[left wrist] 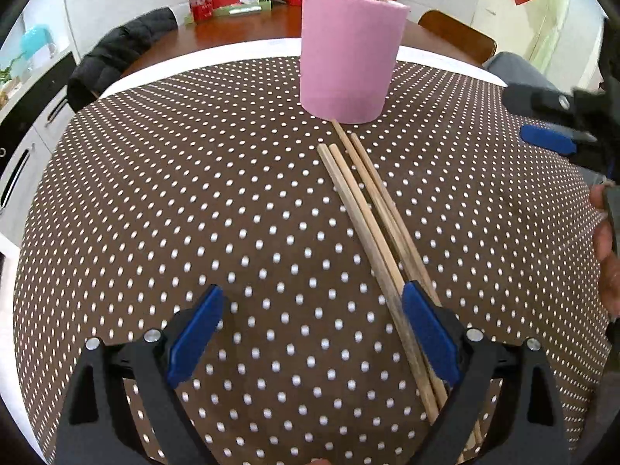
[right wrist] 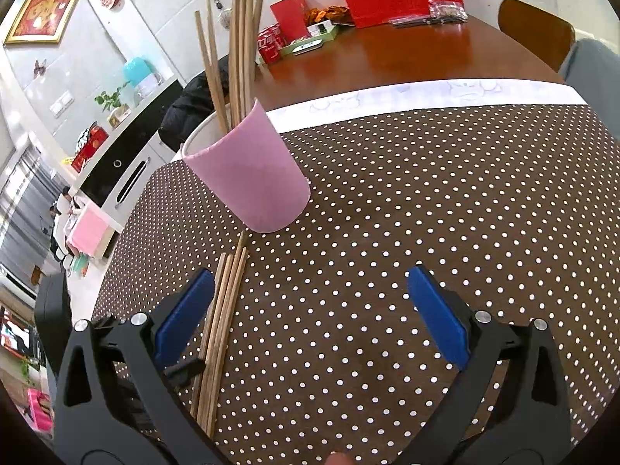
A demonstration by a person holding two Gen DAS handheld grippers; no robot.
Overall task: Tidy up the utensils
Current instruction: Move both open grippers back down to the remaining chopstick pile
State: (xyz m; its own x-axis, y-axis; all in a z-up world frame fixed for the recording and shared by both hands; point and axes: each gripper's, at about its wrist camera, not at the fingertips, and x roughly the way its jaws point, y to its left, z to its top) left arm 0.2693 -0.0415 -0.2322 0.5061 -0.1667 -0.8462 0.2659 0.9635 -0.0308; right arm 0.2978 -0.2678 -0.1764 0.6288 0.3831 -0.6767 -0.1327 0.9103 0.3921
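Currently: 4 chopsticks (left wrist: 372, 209) flat on surface (left wrist: 193, 193) before pink cup (left wrist: 350, 58), likely light, stiff, roll-prone; grip 1 mid-shaft; left claw (left wrist: 310, 333) and right claw (right wrist: 310, 310) both spread, empty.

bright even daylight, soft shadows; strong fisheye bending, dark vignette corners; motion blur at right edge, left view.
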